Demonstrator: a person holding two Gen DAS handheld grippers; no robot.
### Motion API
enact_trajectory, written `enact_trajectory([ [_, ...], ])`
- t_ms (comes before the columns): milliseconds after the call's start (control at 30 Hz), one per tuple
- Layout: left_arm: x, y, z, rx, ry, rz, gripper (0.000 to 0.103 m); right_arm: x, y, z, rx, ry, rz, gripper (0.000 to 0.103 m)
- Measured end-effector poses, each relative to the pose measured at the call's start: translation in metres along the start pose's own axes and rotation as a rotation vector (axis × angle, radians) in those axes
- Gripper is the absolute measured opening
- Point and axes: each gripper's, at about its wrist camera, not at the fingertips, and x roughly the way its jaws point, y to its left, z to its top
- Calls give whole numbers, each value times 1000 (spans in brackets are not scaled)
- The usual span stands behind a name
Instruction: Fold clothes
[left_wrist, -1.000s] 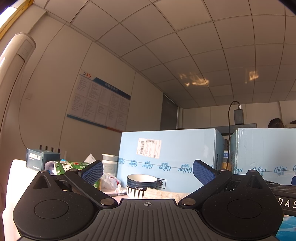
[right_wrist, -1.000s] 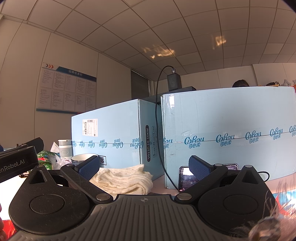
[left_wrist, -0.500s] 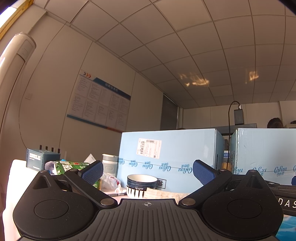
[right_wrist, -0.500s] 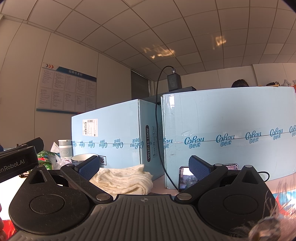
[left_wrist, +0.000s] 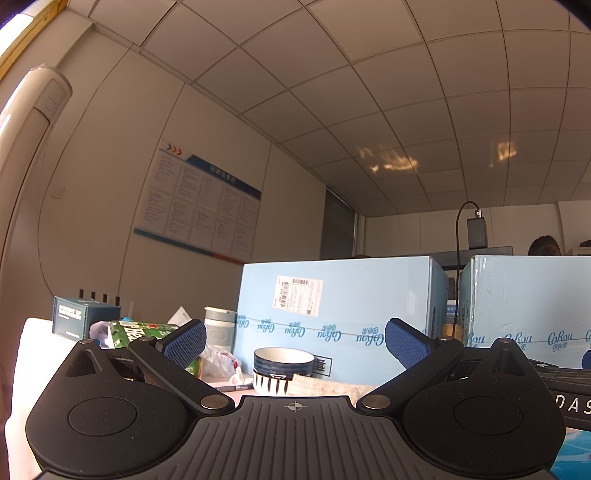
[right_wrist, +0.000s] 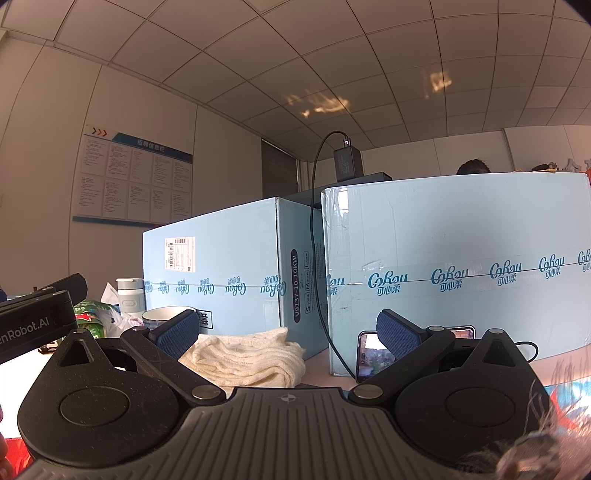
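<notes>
Cluttered desk, blue boxes (right_wrist: 221, 266) behind. Cream knit (right_wrist: 247, 358) lies dead ahead of right gripper (right_wrist: 284, 332), nearer than left gripper (left_wrist: 295, 341). Both spread wide, empty.

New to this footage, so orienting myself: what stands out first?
Two big pale blue boxes fill the background. A folded cream knit lies before them, between the open right tongs. The left tongs, also open, frame a striped bowl.

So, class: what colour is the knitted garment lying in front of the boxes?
Cream, off-white, with a cable-knit texture: the knitted garment shows best in the right wrist view.
</notes>
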Motion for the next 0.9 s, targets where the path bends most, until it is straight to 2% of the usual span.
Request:
enact_trajectory([
  [900,-2,1,-1,3,9,0,103,0,0,0,0,0,0,103],
])
